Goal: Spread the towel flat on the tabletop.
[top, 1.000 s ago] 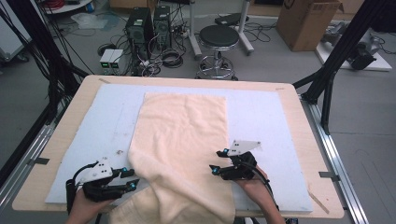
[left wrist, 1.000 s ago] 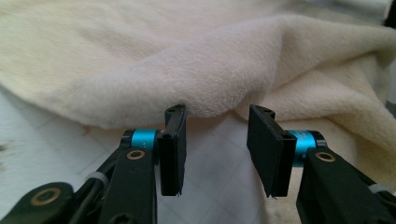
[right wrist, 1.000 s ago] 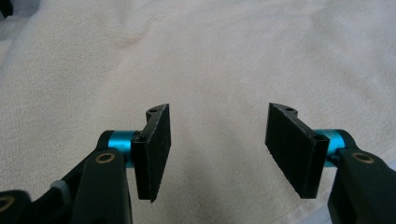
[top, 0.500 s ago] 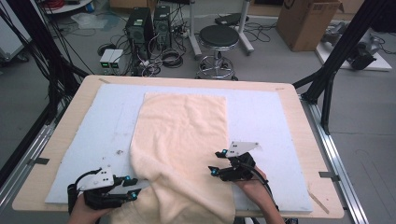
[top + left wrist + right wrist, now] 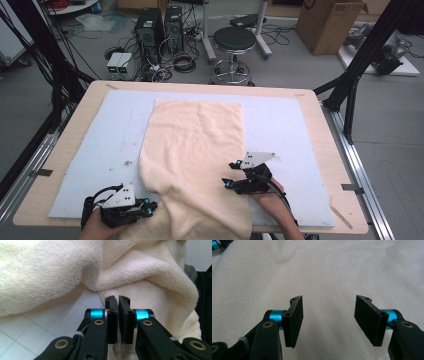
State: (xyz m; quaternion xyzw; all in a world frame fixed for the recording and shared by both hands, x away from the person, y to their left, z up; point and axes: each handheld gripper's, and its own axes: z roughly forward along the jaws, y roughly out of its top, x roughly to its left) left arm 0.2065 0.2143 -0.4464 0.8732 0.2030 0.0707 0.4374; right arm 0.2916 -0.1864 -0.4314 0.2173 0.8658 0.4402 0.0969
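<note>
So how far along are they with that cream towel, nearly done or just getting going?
Just getting going, it seems. The cream terry towel lies mostly flat on the pale blue mat, with no fold made. The left gripper has just been closing at the towel's near edge; whether cloth is pinched is unclear. The right gripper hangs open over the cloth. Any folding remains.

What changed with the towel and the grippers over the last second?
The left gripper has just closed its jaws at the towel edge, near the table's front; whether cloth is pinched between them is unclear. It barely moved. The right gripper stayed put, open over the towel, which lies as before.
</note>
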